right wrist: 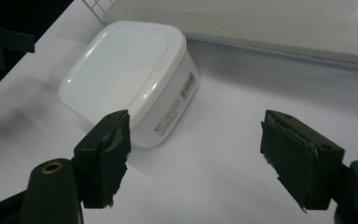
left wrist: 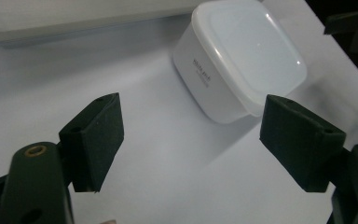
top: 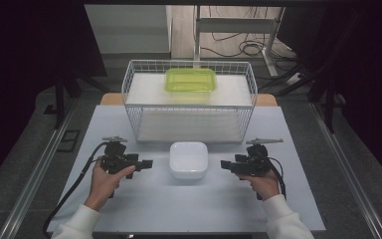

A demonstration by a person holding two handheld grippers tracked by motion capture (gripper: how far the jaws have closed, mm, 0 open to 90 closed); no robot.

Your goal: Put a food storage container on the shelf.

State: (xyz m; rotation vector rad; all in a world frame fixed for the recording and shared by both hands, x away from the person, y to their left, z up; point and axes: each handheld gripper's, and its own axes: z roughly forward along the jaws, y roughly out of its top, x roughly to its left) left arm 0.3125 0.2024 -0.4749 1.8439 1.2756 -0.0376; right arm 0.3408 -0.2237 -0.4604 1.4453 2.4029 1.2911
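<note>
A white lidded square container (top: 189,159) sits on the table between my two grippers, and I see it also in the left gripper view (left wrist: 237,60) and in the right gripper view (right wrist: 130,79). My left gripper (top: 146,163) points at it from the left, jaws wide apart (left wrist: 191,140), nothing between them. From the right, my right gripper (top: 225,164) faces the container, open and empty (right wrist: 196,154). A green lidded container (top: 190,79) lies on top of the wire shelf (top: 189,102).
The white wire shelf stands behind the white container at the table's middle back. The grey-white table (top: 189,199) has bare room in front of the hands. Cables trail from both grippers toward the near edge.
</note>
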